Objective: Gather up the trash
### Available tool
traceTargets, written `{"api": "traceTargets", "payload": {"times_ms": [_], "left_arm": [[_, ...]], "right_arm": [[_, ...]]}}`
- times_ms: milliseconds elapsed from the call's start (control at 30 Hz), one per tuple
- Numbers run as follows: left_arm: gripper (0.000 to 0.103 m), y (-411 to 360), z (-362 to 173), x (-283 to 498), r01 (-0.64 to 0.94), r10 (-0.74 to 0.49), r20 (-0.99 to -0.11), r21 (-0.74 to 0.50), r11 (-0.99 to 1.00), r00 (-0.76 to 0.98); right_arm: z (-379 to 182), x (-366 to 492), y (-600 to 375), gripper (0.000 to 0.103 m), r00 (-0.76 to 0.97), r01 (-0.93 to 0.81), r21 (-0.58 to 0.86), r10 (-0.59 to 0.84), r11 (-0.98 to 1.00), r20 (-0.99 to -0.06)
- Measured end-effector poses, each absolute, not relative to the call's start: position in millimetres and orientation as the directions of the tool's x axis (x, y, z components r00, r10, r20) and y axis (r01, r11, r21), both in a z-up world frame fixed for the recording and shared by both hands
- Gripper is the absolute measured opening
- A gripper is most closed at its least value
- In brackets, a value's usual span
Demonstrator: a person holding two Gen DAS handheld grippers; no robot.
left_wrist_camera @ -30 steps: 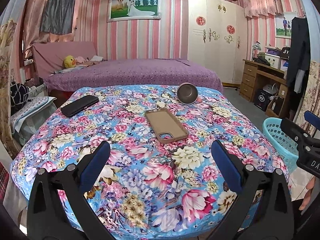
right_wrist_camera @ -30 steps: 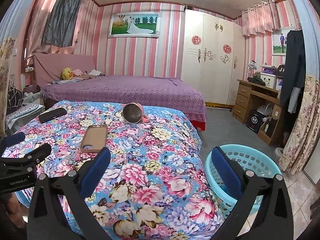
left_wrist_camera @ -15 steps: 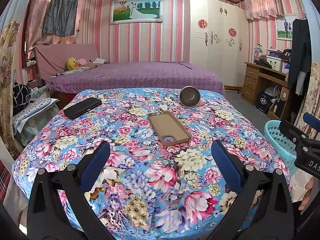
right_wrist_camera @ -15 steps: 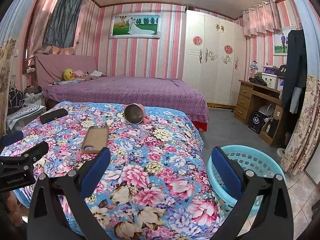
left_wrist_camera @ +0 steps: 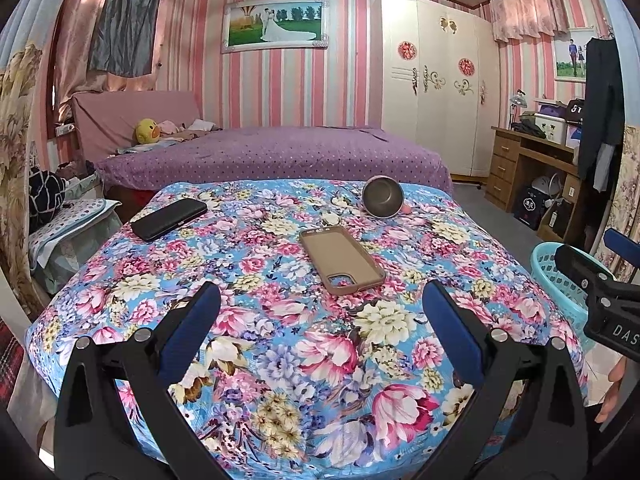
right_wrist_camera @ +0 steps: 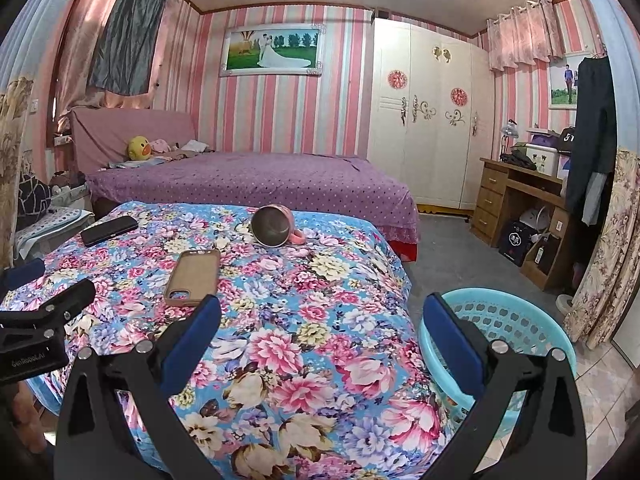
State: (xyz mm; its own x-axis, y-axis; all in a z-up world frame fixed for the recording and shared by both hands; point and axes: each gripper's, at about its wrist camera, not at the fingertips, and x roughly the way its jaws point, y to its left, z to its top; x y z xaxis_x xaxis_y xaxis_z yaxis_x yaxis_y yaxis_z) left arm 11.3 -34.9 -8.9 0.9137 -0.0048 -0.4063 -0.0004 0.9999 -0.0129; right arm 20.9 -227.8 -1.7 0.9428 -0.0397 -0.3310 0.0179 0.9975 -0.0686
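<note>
A table under a blue floral cloth (left_wrist_camera: pixel 280 320) carries a brown phone case (left_wrist_camera: pixel 342 260) (right_wrist_camera: pixel 194 276), a black phone (left_wrist_camera: pixel 168 219) (right_wrist_camera: pixel 109 230), and a steel-lined pink cup (left_wrist_camera: pixel 382 196) (right_wrist_camera: pixel 274 226) lying on its side at the far edge. A small pale scrap (left_wrist_camera: pixel 330 218) lies beside the cup and is hard to tell from the print. My left gripper (left_wrist_camera: pixel 320 320) hangs open over the near edge, holding nothing. My right gripper (right_wrist_camera: pixel 320 320) is open over the table's right corner, next to a turquoise basket (right_wrist_camera: pixel 504 320) (left_wrist_camera: pixel 556 268) on the floor.
A purple bed (left_wrist_camera: pixel 272 156) stands behind the table. To the right are a white wardrobe (right_wrist_camera: pixel 428 128) and a wooden desk (right_wrist_camera: pixel 516 196) with boxes beneath it. Grey floor (right_wrist_camera: pixel 440 248) lies between them. A covered stool (left_wrist_camera: pixel 64 232) stands at the left.
Both views have drifted slightly, so the table items sit a little lower and further right in frame. Both grippers stay open and nothing has been picked up.
</note>
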Motion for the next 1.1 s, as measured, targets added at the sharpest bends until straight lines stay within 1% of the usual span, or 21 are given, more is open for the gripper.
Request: {"api": "traceTargets", "payload": {"times_ms": [1100], "left_arm": [[0.098, -37.1, -11.8, 14.0, -0.008, 0.004, -0.409, -0.007, 1.000, 0.913]], "right_arm": [[-2.9, 23.2, -233.0, 0.099, 0.942, 0.026, -0.049, -0.041, 0.998, -0.333]]}}
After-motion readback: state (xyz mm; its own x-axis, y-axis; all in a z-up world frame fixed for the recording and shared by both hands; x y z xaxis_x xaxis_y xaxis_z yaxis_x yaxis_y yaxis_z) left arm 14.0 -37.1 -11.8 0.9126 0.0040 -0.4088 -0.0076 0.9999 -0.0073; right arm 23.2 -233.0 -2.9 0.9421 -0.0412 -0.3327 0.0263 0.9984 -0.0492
